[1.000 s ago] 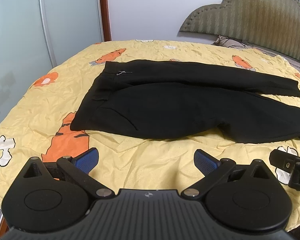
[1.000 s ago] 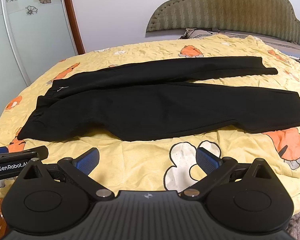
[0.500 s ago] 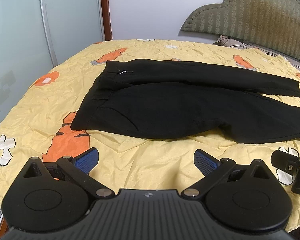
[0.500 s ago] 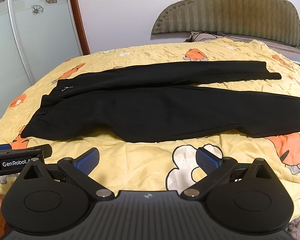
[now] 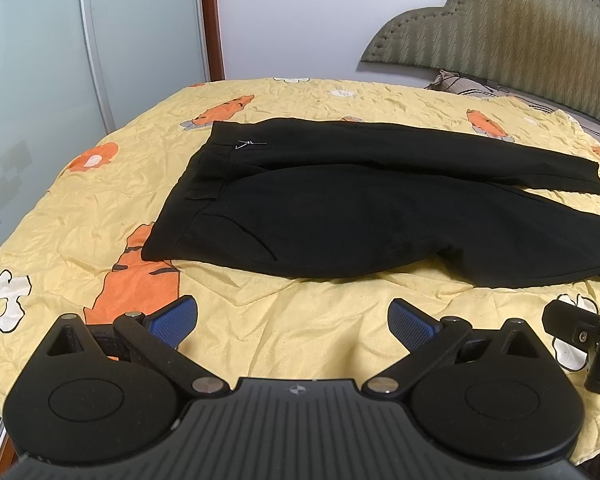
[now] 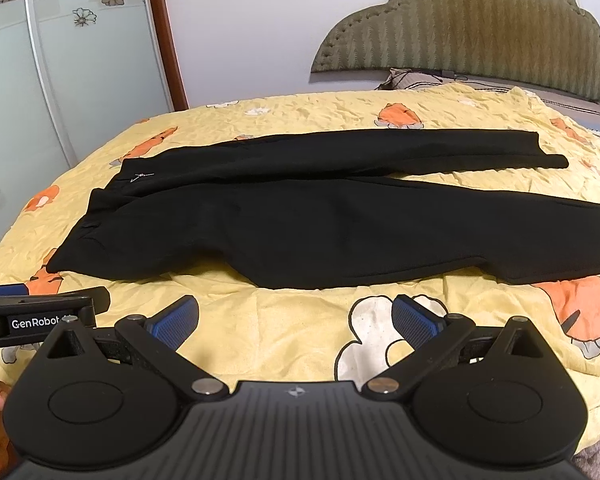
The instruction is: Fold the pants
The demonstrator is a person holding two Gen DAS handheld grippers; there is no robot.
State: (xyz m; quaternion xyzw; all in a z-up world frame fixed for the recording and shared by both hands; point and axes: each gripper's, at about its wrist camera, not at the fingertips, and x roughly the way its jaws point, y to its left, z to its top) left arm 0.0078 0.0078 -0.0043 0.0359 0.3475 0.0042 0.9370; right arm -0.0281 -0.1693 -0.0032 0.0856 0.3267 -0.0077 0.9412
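1 pr black pants (image 5: 340, 216), 2 grippers

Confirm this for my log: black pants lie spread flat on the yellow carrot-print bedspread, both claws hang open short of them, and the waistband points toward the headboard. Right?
Not quite. The waistband points left, toward the glass doors, and the leg cuffs lie right, as the right wrist view shows. Otherwise correct: the pants lie flat on the bedspread, with the left claw and right claw open, short of them.
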